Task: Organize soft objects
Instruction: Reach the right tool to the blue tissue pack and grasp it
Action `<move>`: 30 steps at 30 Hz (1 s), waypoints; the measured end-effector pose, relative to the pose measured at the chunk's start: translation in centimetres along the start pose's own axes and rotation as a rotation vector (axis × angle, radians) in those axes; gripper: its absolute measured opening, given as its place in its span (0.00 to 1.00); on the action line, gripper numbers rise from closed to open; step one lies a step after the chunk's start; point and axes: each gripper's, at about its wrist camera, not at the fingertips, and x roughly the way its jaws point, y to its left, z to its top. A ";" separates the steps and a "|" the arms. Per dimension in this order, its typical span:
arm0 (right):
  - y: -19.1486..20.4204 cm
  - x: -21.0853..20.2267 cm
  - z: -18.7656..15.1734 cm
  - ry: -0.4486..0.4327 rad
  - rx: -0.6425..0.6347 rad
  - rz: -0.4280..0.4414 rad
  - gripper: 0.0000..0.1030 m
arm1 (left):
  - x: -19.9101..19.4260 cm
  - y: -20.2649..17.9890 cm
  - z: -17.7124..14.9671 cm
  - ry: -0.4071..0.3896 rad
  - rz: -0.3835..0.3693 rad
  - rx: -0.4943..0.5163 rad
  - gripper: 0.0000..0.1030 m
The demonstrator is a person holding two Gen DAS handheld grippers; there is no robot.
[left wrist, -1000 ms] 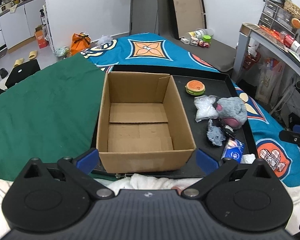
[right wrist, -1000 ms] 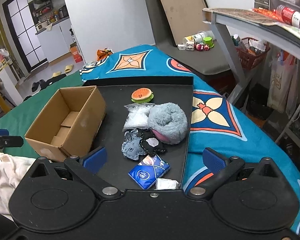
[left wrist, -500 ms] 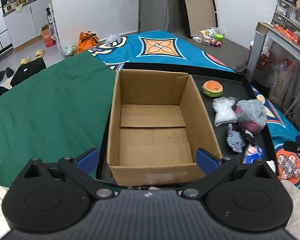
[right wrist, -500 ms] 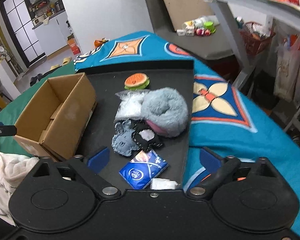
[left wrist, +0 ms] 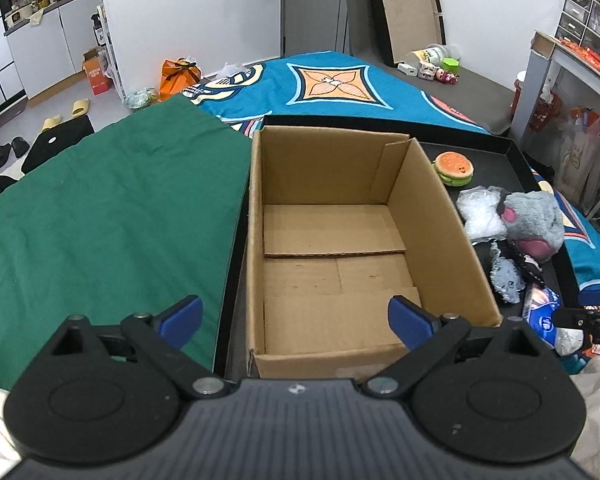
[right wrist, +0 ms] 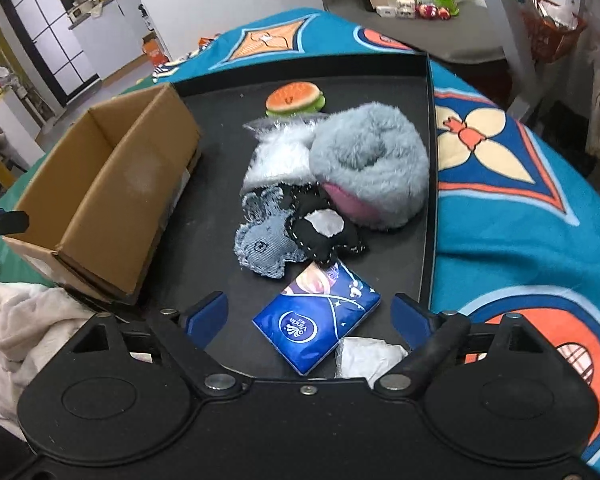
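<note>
Empty open cardboard box (left wrist: 340, 240) beside clustered plush toys (right wrist: 370, 168) and blue tissue pack (right wrist: 316, 320)

Bed covered by teal patterned blanket (right wrist: 512, 216), green cloth (left wrist: 100, 216) spread over its left part. Black tray (right wrist: 429, 184) lies on the bed, right of the green cloth. On the tray: open cardboard box (left wrist: 432, 200) at left, empty. Right of the box, far to near: burger toy (right wrist: 296, 98), clear plastic bag (right wrist: 276, 152) touching grey plush (right wrist: 372, 160), denim piece (right wrist: 260, 240) and black stitched piece (right wrist: 320, 236) overlapping just in front of the plush, blue tissue pack (right wrist: 316, 320), then white crumpled wad (right wrist: 368, 356) at the tray's near edge. Cream fabric (right wrist: 16, 320) bunched at near left, beside the box corner.
</note>
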 end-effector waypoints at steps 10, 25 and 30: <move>0.4 2.2 -0.4 0.025 -0.008 -0.058 0.86 | 1.5 0.7 -0.5 0.018 0.005 -0.015 0.79; 1.6 3.8 -0.5 0.062 -0.036 -0.120 0.77 | 3.3 2.5 -0.6 0.026 -0.017 -0.060 0.23; 1.7 3.5 -0.4 0.060 -0.046 -0.149 0.75 | 3.4 2.6 0.0 0.003 -0.015 -0.053 0.15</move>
